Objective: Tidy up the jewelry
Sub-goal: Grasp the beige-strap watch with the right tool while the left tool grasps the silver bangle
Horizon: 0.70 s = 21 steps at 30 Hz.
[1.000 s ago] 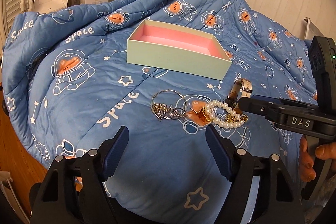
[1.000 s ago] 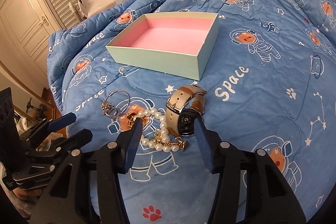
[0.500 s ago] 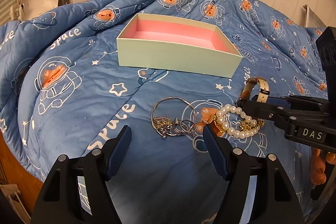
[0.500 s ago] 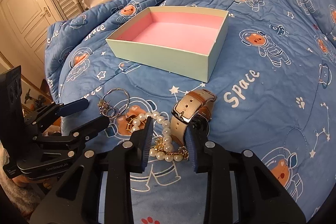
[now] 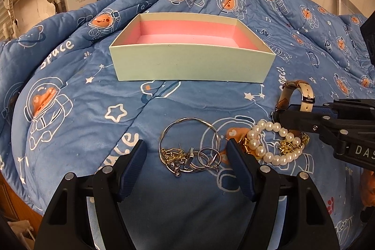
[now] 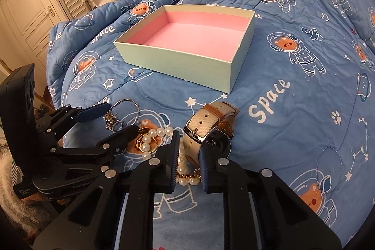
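Blue quilt, pink-lined box (image 6: 187, 55) upper middle — right gripper (image 6: 189, 151) had nearly closed around the watch (image 6: 206, 125) strap; left gripper (image 5: 186, 156) gaped open. Squeeze the strap squarely — not the pearls (image 6: 150, 139).

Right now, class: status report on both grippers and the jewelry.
Right gripper closing around watch. Left gripper open at rings. Box empty; pearls beside watch.

"Space" is printed on the quilt (image 6: 269, 104), "HUAWEI" on the watch (image 6: 199, 130) clasp, "DAS" on the right gripper (image 5: 293, 118).
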{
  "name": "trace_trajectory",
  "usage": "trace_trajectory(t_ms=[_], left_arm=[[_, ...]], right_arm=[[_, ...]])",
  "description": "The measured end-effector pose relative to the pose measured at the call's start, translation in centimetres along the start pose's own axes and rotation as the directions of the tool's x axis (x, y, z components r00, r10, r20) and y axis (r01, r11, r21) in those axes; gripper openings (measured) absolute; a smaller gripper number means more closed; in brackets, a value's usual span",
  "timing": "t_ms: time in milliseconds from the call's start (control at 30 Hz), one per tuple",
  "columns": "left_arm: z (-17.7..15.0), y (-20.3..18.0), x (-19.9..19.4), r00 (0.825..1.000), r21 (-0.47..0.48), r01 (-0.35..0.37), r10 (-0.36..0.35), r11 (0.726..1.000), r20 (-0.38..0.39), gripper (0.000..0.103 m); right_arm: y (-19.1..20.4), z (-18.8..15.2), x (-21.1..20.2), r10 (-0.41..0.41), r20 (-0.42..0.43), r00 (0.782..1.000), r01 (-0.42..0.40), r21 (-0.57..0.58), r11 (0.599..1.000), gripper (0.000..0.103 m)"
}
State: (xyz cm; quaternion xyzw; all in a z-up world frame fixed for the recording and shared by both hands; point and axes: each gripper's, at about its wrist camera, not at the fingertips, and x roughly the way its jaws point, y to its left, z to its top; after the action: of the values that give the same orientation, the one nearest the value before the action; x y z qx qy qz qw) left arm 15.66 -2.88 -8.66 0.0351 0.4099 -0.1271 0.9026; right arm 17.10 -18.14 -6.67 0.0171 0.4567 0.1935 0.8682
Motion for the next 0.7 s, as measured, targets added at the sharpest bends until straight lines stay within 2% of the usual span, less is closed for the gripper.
trace_trajectory(t_ms=[67, 133, 200, 533, 700], left_arm=[[0.1, -0.2, 0.1, 1.000, 0.018, -0.003, 0.003, 1.000, 0.002, 0.056], [0.1, -0.3, 0.0, 1.000, 0.029, 0.000, 0.000, 1.000, 0.005, 0.051], [0.2, -0.2, -0.1, 1.000, 0.019, 0.006, -0.006, 1.000, 0.007, 0.051], [0.4, 0.6, -1.5, 0.996, -0.060, 0.074, -0.072, 0.995, 0.044, 0.051], [0.7, 0.4, -2.7, 0.993, -0.058, 0.092, -0.088, 0.994, 0.072, 0.051]], right_arm=[[0.0, 0.0, 0.0, 0.000, 0.000, 1.000, 0.000, 0.000, 1.000, 0.016], [0.0, 0.0, 0.0, -0.003, -0.001, 1.000, 0.003, -0.003, 1.000, 0.016], [0.0, 0.0, 0.1, -0.005, -0.003, 1.000, 0.005, -0.006, 1.000, 0.012], [0.2, 0.2, -0.4, 0.012, 0.017, 1.000, -0.012, -0.045, 0.999, 0.008], [0.0, 0.5, -0.9, 0.043, 0.020, 0.999, -0.042, -0.034, 0.999, 0.005]])
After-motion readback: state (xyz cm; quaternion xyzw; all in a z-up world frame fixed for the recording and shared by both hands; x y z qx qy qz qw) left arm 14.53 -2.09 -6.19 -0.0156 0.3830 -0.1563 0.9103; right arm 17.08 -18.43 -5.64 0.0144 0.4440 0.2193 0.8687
